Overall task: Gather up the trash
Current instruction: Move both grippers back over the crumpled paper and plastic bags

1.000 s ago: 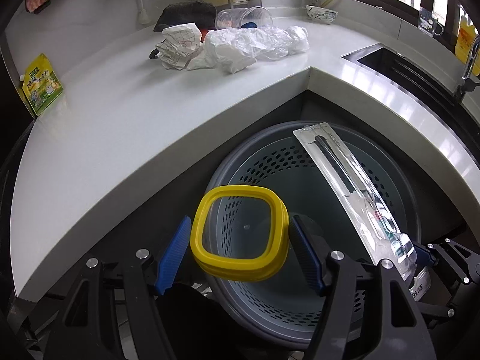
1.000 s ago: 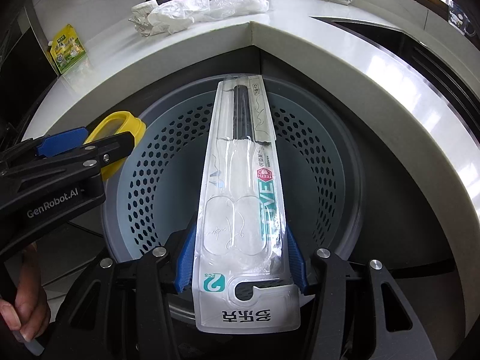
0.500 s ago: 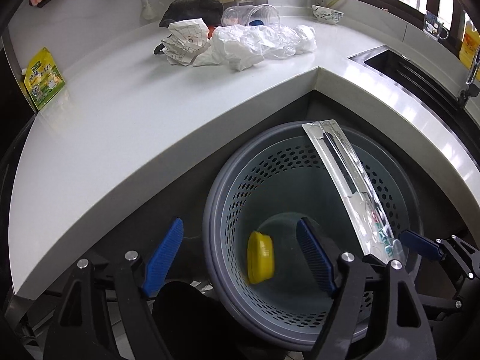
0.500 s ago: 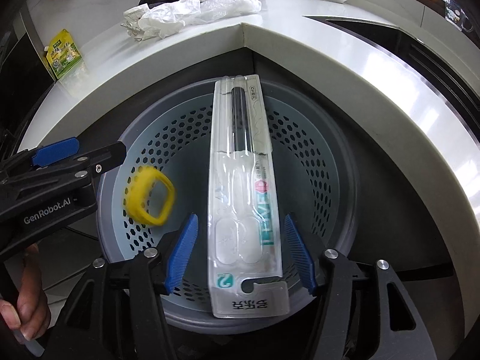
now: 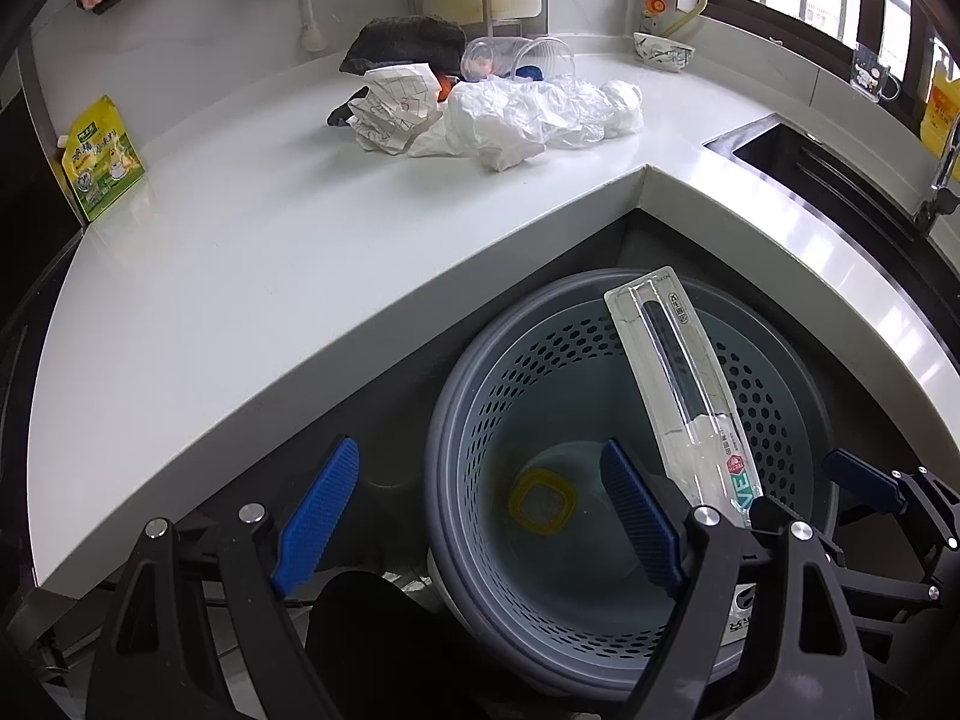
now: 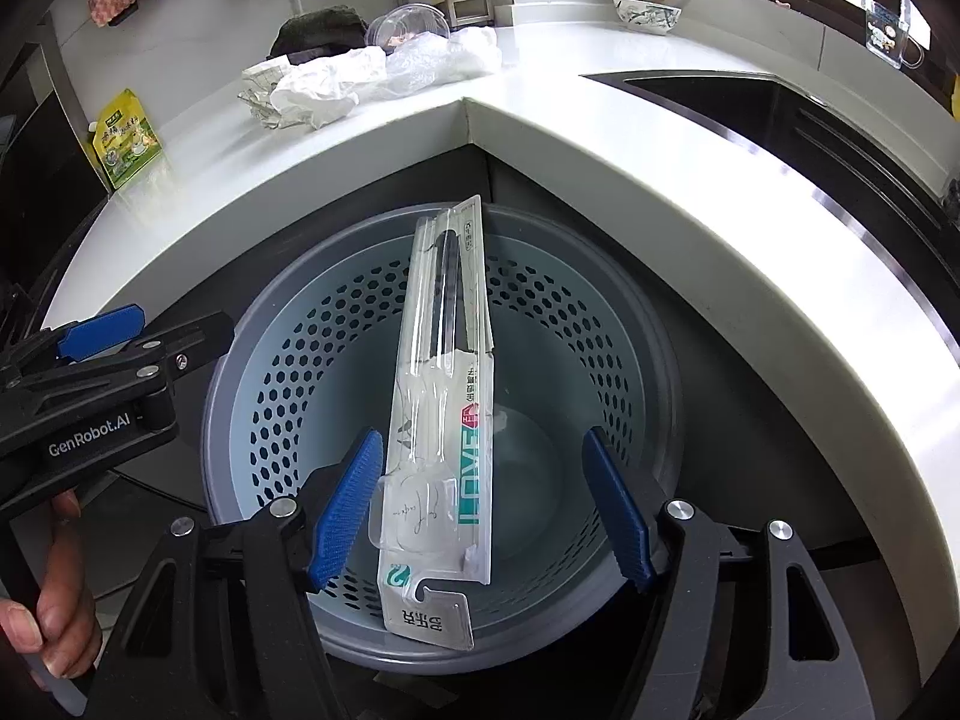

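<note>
White L-shaped countertop (image 5: 252,252) with an inner corner facing the viewer. Toward the back edge lies a cluster of items: crumpled white plastic bags (image 5: 528,114), crumpled printed paper (image 5: 396,114), a dark cloth (image 5: 408,45) and clear plastic cups (image 5: 522,54) on their sides. A yellow-green pouch (image 5: 99,159) stands at the left edge. A small patterned bowl (image 5: 663,54) sits at the back right. A dark sink (image 5: 798,162) is set into the right-hand run.
</note>
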`<state>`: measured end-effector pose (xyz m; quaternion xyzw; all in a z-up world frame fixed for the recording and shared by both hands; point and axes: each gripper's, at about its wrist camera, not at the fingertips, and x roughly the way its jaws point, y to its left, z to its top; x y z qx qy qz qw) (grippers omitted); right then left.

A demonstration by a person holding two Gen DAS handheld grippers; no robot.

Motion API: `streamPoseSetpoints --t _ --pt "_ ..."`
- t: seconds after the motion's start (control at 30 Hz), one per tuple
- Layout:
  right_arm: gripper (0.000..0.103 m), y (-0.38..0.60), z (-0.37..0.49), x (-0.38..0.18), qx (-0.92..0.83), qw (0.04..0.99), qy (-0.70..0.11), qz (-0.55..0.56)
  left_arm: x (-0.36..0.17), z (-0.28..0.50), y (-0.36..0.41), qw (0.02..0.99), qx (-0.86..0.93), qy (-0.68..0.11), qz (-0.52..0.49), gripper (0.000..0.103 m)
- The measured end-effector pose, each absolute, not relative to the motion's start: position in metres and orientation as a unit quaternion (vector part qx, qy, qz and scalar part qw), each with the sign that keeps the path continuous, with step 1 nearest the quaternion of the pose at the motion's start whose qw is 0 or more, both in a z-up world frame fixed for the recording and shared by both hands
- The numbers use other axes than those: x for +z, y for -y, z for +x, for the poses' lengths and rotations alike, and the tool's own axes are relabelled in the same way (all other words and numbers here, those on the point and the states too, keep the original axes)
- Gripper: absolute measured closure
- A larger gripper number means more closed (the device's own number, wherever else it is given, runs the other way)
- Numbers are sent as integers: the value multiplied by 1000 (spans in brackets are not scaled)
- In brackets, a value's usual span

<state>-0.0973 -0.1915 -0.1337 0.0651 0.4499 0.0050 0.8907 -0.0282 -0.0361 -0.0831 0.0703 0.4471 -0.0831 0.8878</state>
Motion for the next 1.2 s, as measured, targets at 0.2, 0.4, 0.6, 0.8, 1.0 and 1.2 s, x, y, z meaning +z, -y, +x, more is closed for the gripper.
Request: streamPoseSetpoints --t 0.2,0.4,0.6,0.8,1.0,1.2 --pt "37 190 -97 -130 1 893 -446 63 -77 -29 32 893 -80 -438 70 20" --pt "37 191 -99 -126 -2 895 -440 68 -71 -28 28 896 -78 -433 66 17" --pt "37 190 -98 -114 -1 902 -426 63 -61 -27 23 901 -75 -425 52 12" --pt "32 189 -95 -91 0 916 -398 57 -47 -28 16 909 -69 -408 40 9" --pt "31 189 -81 -71 2 922 -384 50 -32 -24 12 917 -60 -392 40 7" --pt "25 188 -61 -57 -1 927 -372 45 -18 -12 6 924 -49 -378 33 6"
